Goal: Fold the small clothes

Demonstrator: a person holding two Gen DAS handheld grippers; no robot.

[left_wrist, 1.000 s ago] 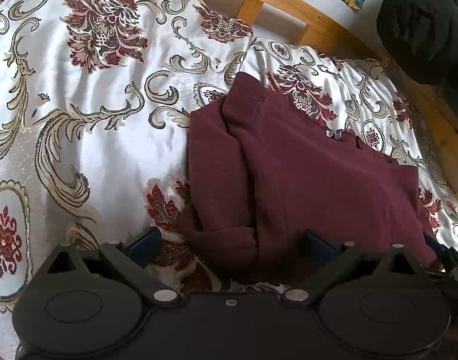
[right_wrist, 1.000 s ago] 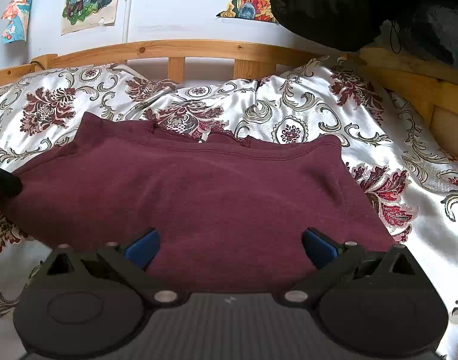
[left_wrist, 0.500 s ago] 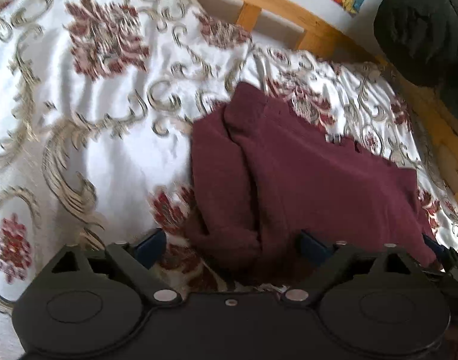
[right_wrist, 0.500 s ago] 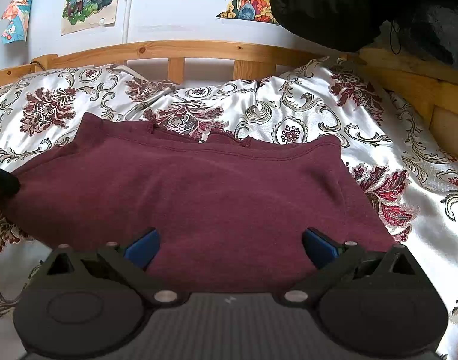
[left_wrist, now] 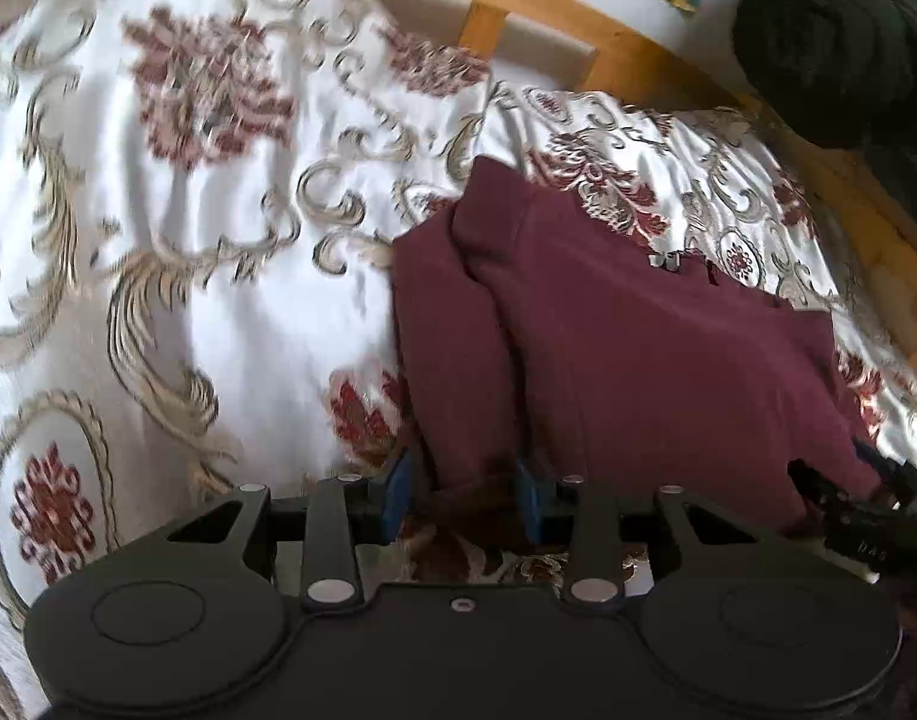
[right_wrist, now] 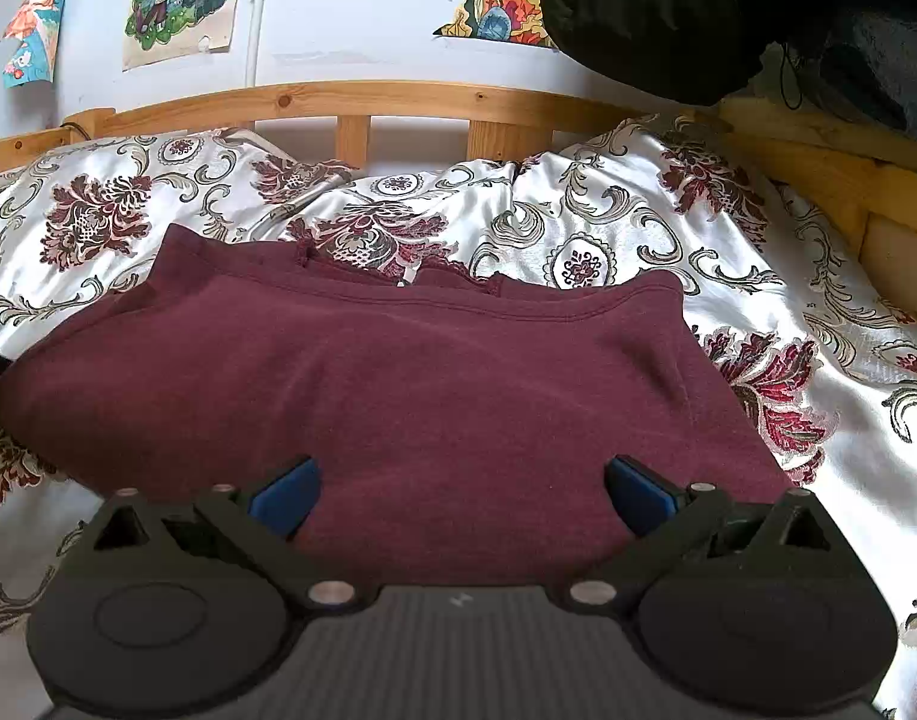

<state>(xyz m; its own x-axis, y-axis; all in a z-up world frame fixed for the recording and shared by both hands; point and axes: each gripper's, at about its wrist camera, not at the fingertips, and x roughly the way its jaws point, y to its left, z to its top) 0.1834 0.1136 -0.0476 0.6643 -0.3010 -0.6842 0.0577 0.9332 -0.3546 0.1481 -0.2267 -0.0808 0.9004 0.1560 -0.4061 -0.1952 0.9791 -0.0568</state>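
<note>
Left claw [left_wrist: 464,495] closing around maroon garment's [left_wrist: 638,360] near edge.

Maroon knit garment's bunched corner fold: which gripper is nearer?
Left. The left gripper has just been closing with the maroon knit garment's bunched corner fold between its blue pads. The right gripper stands open over the garment's near hem, away from that corner.

Both cameras sit just behind their own fingers, close above the bed. The left one tilts steeply down at the left end of the maroon garment [left_wrist: 638,360] lying ahead of its fingers. The right one looks flatter, over the garment toward the wooden headboard [right_wrist: 398,99]. Both views share the garment, the patterned bedspread [right_wrist: 608,228] and the headboard.
</note>
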